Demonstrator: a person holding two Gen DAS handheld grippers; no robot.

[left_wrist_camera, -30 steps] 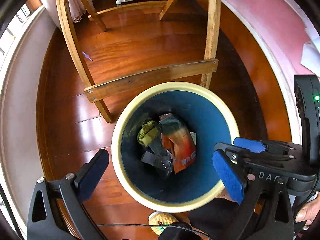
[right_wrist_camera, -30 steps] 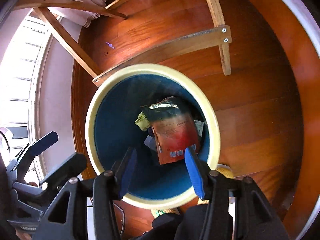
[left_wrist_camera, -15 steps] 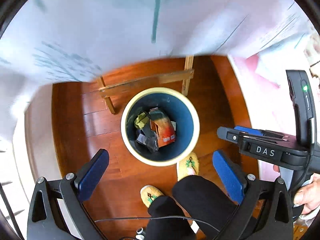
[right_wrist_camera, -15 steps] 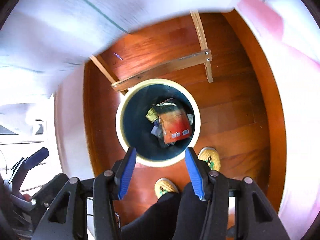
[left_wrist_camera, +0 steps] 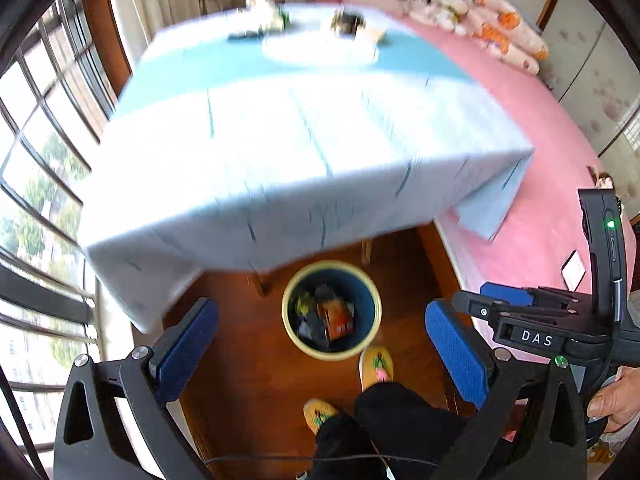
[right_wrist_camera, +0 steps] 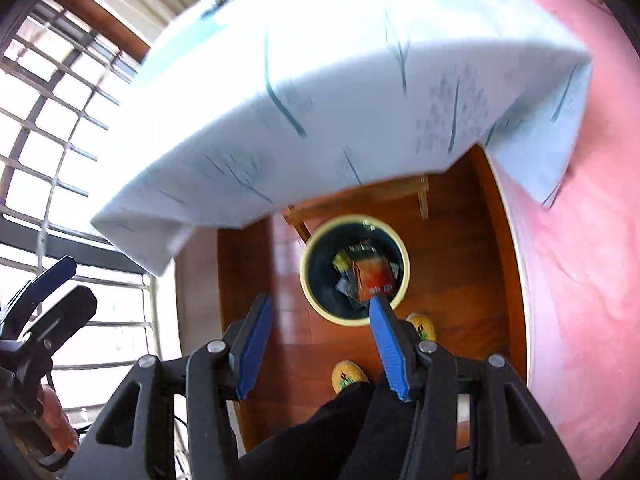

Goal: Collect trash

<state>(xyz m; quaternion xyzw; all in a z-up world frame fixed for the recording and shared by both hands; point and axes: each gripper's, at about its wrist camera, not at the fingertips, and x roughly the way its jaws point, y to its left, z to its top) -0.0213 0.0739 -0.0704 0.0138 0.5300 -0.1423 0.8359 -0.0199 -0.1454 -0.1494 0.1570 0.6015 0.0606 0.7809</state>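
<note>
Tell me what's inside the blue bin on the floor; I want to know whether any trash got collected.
The bin holds a red-orange packet, a yellow-green wrapper and dark scraps. Whatever lies beneath them is covered.

A home bedroom: a bed with a pink bedspread (left_wrist_camera: pixel 540 168) and stuffed toys (left_wrist_camera: pixel 480 12) stands beside a cloth-covered table (left_wrist_camera: pixel 304 152), on a polished wooden floor (left_wrist_camera: pixel 248 364), beside a curtained, multi-paned window (left_wrist_camera: pixel 36 184).
</note>
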